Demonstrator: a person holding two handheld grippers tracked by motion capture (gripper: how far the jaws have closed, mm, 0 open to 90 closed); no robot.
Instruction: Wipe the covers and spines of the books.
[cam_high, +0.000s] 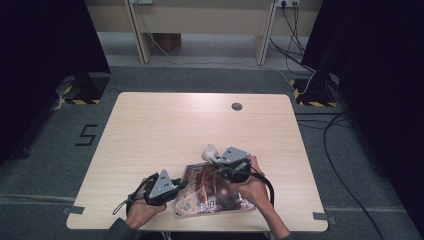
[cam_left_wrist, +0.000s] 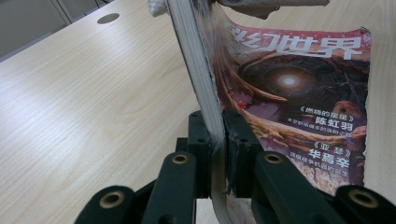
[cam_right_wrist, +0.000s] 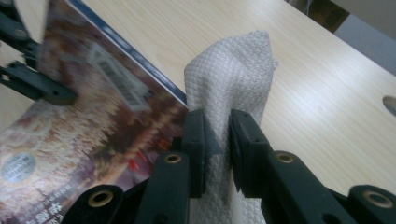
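The left hand-held gripper (cam_left_wrist: 215, 140) was clamped on the magazine's (cam_high: 212, 192) edge, holding it at the near side of the tabletop (cam_high: 165, 130). The right hand-held gripper (cam_right_wrist: 217, 140) pinched a white cloth (cam_right_wrist: 231, 79) at the magazine's far end, seemingly mid-wipe. Next, the cloth likely had to sweep the cover. The magazine's long axis ran slantwise, left to right.

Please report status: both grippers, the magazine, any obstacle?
Left gripper shut on magazine edge. Right gripper shut on white cloth. No obstacle visible.

Soft even overhead light, dark room edges, motion-blurred magazine (cam_right_wrist: 93, 140) in right gripper view.
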